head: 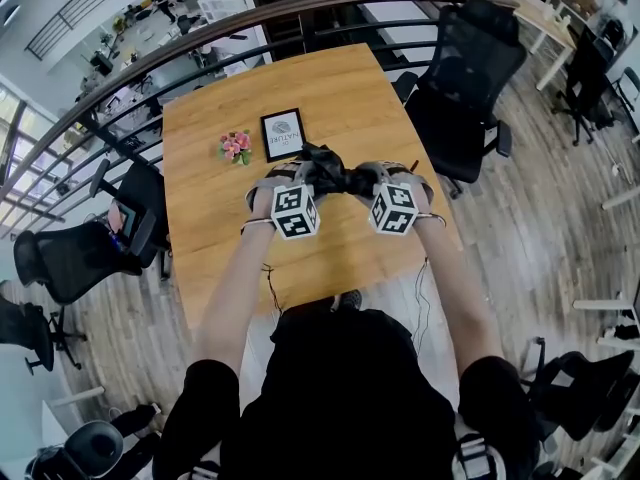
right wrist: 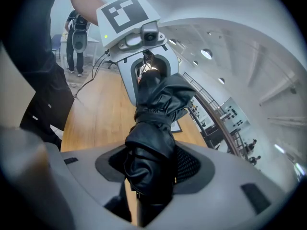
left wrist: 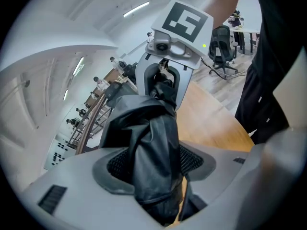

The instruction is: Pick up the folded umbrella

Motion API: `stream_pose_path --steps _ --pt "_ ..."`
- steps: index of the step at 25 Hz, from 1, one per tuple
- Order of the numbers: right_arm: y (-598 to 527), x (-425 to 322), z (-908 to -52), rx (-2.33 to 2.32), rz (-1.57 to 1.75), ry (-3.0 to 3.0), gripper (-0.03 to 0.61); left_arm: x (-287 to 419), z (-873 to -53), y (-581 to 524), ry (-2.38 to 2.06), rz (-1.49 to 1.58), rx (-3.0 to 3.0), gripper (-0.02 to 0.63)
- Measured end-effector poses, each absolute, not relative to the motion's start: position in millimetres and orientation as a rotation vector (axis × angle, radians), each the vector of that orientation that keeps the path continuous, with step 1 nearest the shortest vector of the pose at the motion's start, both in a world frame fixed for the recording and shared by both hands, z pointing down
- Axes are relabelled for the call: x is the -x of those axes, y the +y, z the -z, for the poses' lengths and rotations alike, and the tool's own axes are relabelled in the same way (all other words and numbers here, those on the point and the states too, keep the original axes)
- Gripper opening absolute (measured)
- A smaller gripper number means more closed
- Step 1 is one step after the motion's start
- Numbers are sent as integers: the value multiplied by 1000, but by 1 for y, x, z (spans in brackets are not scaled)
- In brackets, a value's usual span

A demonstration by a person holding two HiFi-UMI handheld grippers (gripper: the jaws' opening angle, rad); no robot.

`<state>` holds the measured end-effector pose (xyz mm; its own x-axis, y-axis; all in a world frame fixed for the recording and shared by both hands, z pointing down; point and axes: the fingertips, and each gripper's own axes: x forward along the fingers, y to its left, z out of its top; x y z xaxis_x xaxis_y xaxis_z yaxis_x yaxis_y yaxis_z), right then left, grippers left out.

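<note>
plainly both claws are busy with the folded umbrella, one at each end of it. the left gripper has its jaws spread fairly wide, but they are not empty. in the left gripper view the black bundled cloth fills the gap between the two meshed pads, and both press on it. the right gripper does the same at the other end. its jaws stand a little less spread and pinch the rolled part of the cloth, just below the strap that cinches it. each gripper's view looks along the umbrella to the other gripper, whose jaws close round the far end.

the umbrella lies crosswise above the wooden table, over the half nearer the person. it is held clear of the top, and both gripper views show bare wood beneath the cloth. on the table, farther from the person than the umbrella, stands a framed card. a small bunch of pink flowers lies just beside the card. black office chairs stand round the table on either side, and a curved railing runs past its far edge.
</note>
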<state>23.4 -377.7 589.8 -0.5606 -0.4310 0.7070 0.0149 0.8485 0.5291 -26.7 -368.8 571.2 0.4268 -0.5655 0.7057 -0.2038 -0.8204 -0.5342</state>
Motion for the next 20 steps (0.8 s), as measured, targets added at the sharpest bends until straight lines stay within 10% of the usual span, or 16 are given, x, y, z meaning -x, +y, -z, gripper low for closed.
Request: stream_pose_path --steps 20 --pt "-378 -14 -572 -330 669 -2076 244 36 -554 -368 673 1344 2281 287"
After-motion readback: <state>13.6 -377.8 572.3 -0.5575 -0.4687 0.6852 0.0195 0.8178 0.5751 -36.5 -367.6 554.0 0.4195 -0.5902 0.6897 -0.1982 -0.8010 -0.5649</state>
